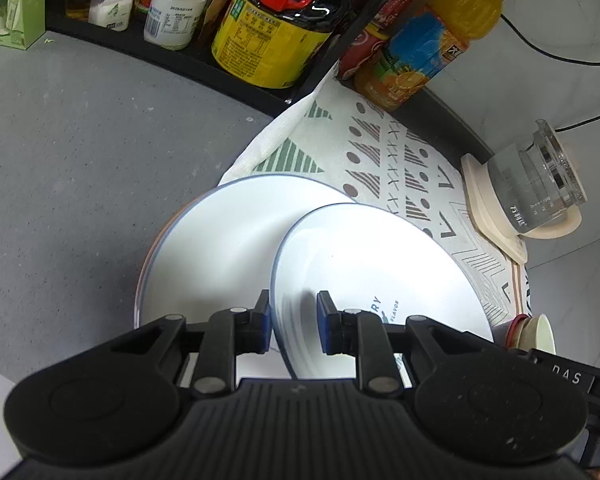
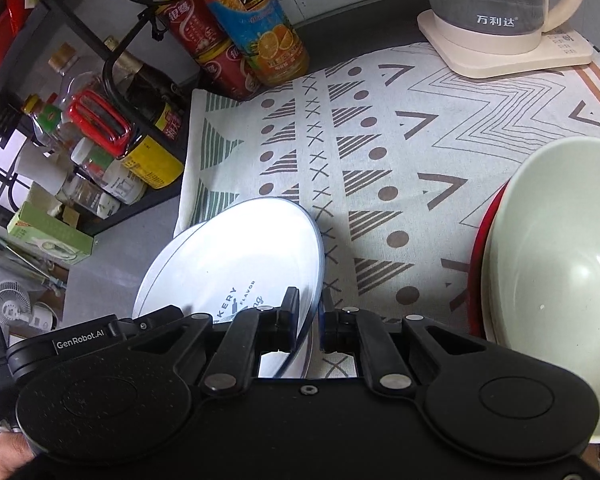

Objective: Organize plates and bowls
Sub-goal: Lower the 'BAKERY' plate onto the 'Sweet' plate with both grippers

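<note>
A white plate with a blue rim and dark lettering [image 1: 380, 276] is tilted above a larger white plate [image 1: 220, 248] that lies at the edge of a patterned cloth. My left gripper [image 1: 293, 322] has its blue pads on either side of the tilted plate's near rim, with a gap showing on the right side. My right gripper [image 2: 310, 320] is shut on the opposite rim of the same plate [image 2: 244, 264]. The larger plate [image 2: 156, 276] shows beneath it. A pale green bowl [image 2: 556, 272] sits in a red bowl [image 2: 478, 248] to the right.
A patterned cloth [image 2: 400, 152] covers the counter. A glass kettle on a cream base [image 2: 496, 20] stands at the back right. An orange juice bottle [image 2: 256, 28], red cans [image 2: 204, 36] and a black rack of sauce bottles [image 2: 112, 128] stand at the back left. Grey counter [image 1: 80, 152] lies left.
</note>
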Demonstrator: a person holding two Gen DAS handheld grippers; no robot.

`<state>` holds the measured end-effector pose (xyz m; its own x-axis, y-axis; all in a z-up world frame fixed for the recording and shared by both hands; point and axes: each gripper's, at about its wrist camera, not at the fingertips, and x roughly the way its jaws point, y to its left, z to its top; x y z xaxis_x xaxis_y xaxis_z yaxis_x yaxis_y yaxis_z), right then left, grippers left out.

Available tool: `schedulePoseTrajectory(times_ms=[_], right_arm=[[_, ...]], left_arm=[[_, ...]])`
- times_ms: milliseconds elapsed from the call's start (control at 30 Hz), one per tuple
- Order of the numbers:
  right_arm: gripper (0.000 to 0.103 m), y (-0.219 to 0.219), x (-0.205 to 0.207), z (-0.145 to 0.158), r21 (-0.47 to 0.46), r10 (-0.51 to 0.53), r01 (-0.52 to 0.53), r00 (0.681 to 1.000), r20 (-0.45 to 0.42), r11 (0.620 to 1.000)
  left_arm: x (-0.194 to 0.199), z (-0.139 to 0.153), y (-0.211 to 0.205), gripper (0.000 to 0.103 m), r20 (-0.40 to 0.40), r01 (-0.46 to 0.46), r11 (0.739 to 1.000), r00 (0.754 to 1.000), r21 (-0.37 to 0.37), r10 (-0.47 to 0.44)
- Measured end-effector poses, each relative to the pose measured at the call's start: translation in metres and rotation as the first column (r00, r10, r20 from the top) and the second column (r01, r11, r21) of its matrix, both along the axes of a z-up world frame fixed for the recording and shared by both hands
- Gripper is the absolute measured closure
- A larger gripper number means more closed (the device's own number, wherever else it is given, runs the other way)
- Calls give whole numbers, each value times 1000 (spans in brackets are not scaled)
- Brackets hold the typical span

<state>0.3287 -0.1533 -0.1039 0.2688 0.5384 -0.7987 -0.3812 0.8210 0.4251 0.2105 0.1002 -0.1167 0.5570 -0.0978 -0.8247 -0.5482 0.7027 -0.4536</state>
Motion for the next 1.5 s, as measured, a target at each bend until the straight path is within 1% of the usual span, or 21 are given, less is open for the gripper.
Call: schedulePoseTrajectory(times_ms=[400,600,867,1000,1300,1467,1500], right_arm=[[94,0,-12,-5,-9,-6,6,1000,-4,1000],[95,-3,-18,-6,7,-18,18,1000,1,1000],[95,4,-20,-8,-13,-7,7,1000,15,1000],[96,6,-21,-11,-24,-2,3,1000,20,1000],[97,11,-21,-14,-32,-11,11,1000,21,999],[98,10,-21,-15,-24,-33,33,999,11,999],[98,10,-21,-15,-25,-31,31,999,10,999]], left_arm=[[-6,-8,-1,82,-29,4,1000,1000,7,-4],[-9,-15,-3,82,-49,-9,1000,999,15,10],[-9,-17,-3,82,-61,-25,999,998,24,27],[-8,-16,-4,81,-61,-19,999,998,48,22],[-2,-13,-13,80,-99,35,988,995,154,-19],[-2,-9,-7,77,-108,26,991,994,135,-12],[-3,-7,-6,75,-108,25,991,994,134,-10]])
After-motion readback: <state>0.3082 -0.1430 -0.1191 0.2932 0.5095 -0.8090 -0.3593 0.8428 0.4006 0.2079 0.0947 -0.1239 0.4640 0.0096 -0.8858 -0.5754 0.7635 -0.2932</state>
